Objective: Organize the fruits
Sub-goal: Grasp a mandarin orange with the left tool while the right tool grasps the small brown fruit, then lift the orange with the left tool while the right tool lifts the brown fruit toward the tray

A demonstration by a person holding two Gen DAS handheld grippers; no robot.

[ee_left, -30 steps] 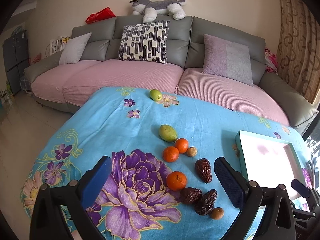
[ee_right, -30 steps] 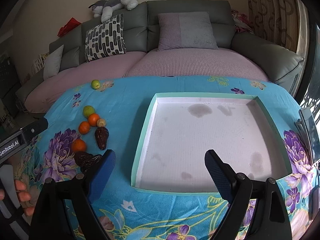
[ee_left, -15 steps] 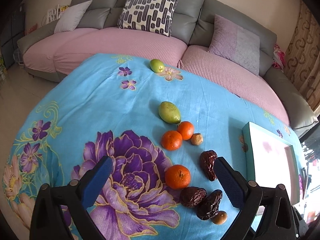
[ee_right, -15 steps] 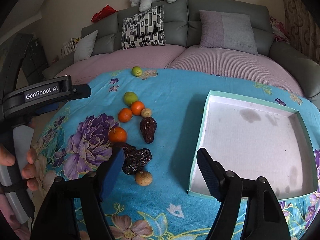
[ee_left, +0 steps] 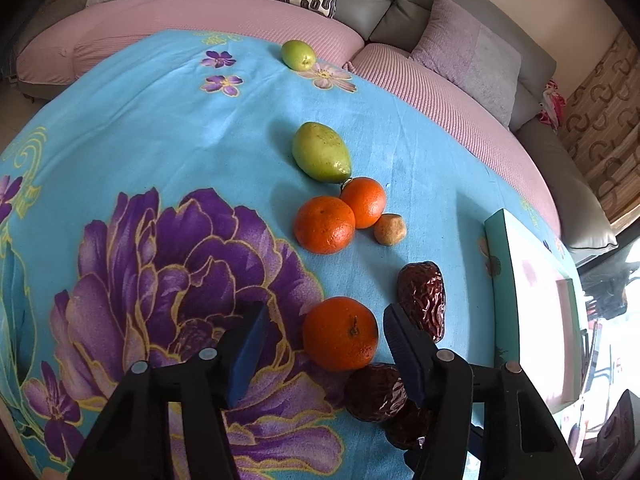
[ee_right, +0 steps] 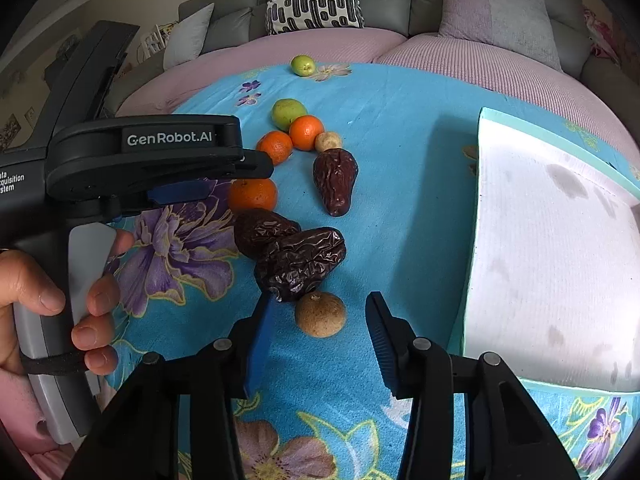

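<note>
Claws have just been closing, neither yet grasping: left claw (ee_left: pixel 324 344) straddles the near orange (ee_left: pixel 340 333), right claw (ee_right: pixel 320 334) the brown fruit (ee_right: pixel 320 314) beside it; clench, then carry both to the tray (ee_right: pixel 552 248).

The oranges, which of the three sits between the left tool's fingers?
The lone orange, nearest the camera beside the dark dates. The left tool brackets it; the other two oranges touch each other near the green fruit.

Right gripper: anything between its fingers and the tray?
Right wrist view: only bare blue cloth separates the right gripper from the tray. The small brown fruit sits between its open jaws.
</note>
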